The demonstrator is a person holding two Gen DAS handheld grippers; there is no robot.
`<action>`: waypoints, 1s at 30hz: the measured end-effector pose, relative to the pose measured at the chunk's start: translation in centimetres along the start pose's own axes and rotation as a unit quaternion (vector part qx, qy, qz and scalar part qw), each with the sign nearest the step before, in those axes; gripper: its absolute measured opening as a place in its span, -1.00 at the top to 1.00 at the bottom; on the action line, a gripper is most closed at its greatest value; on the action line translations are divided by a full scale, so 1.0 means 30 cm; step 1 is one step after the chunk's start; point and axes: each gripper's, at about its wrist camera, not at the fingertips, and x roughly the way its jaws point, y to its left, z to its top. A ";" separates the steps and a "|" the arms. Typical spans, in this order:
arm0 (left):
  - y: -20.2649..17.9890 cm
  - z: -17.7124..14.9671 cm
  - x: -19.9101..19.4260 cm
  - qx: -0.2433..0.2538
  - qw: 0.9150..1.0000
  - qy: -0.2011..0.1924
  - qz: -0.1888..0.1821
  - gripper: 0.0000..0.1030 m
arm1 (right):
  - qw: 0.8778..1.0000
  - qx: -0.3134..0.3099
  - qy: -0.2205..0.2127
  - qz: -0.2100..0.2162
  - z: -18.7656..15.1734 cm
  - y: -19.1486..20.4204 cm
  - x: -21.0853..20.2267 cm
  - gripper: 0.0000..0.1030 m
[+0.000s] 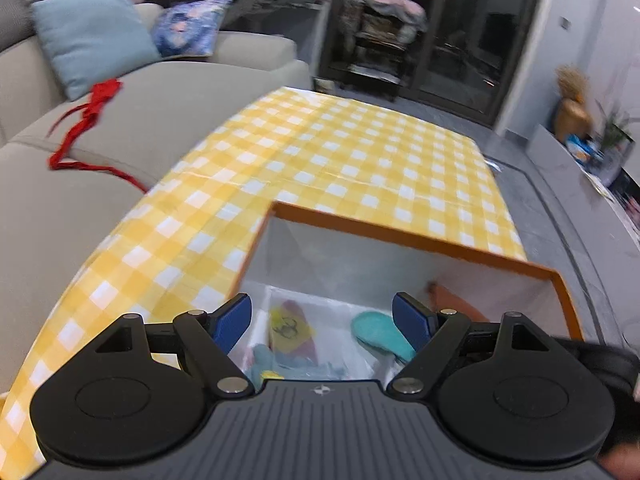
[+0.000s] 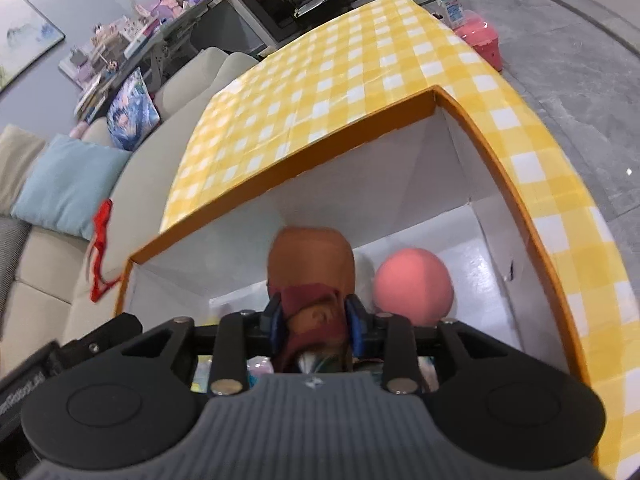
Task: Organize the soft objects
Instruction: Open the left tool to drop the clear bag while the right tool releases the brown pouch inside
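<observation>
My left gripper (image 1: 322,322) stands wide, nothing between its blue pads (image 1: 231,322), and it hangs over the open box (image 1: 404,234), pointing down into it. Below it on the white floor of the box I see a teal soft piece (image 1: 378,334) near the right pad, a clear packet with a yellow and dark red print (image 1: 291,326) toward the left, and a pale blue soft thing (image 1: 266,356) close to the near edge, partly hidden by the gripper body.

My right gripper (image 2: 316,322) is narrow, and between its pads sits a brown and dark red soft object (image 2: 312,272) whose rounded end sticks out ahead of the fingers; whether the pads press it I cannot tell. It is inside the box (image 2: 288,174), low against the far wall. Just to its right, a pink ball (image 2: 414,286) rests on the box floor near the right wall.

The box has an orange rim and stands at the near edge of a table under a yellow checked cloth (image 1: 360,152). Beyond the table's left edge is a beige sofa (image 1: 168,96) with a red ribbon (image 1: 86,120) trailing over its seat, a light blue cushion (image 1: 92,36) and a blue patterned cushion (image 1: 186,32) behind. Off the table's far right corner, a pink container (image 2: 482,40) sits on the grey floor
</observation>
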 end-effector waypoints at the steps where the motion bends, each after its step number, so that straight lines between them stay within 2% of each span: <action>1: -0.002 -0.004 -0.001 0.005 1.000 -0.001 -0.007 -0.83 | 1.000 -0.009 -0.008 -0.009 -0.002 0.008 -0.005 0.38; 3: -0.001 -0.007 0.004 0.007 1.000 -0.001 -0.011 -0.83 | 0.998 -0.046 -0.018 -0.030 -0.003 0.040 -0.016 0.32; 6: 0.007 -0.013 0.003 -0.001 1.000 0.001 -0.004 -0.83 | 0.994 -0.090 -0.031 -0.053 -0.002 0.076 -0.033 -0.03; 8: 0.017 -0.013 -0.004 -0.014 1.000 -0.005 -0.004 -0.83 | 0.989 -0.127 -0.041 -0.068 -0.005 0.104 -0.043 -0.47; 12: 0.030 -0.007 -0.015 -0.037 0.999 -0.008 -0.017 -0.83 | 0.985 -0.150 -0.068 -0.058 0.003 0.113 -0.074 -0.90; 15: 0.029 -0.011 -0.025 -0.033 0.999 -0.016 -0.029 -0.83 | 0.985 -0.149 -0.072 -0.056 0.007 0.104 -0.081 -0.95; 20: 0.033 -0.013 -0.032 -0.038 0.999 -0.012 -0.025 -0.83 | 0.981 -0.174 -0.075 -0.051 -0.001 0.124 -0.076 -0.95; 26: 0.058 -0.017 -0.059 -0.047 0.998 -0.029 -0.029 -0.83 | 0.972 -0.215 -0.077 -0.049 -0.014 0.172 -0.066 -0.95; 30: 0.077 -0.015 -0.065 -0.072 0.996 -0.035 -0.039 -0.83 | 0.967 -0.239 -0.077 -0.051 -0.036 0.201 -0.065 -0.95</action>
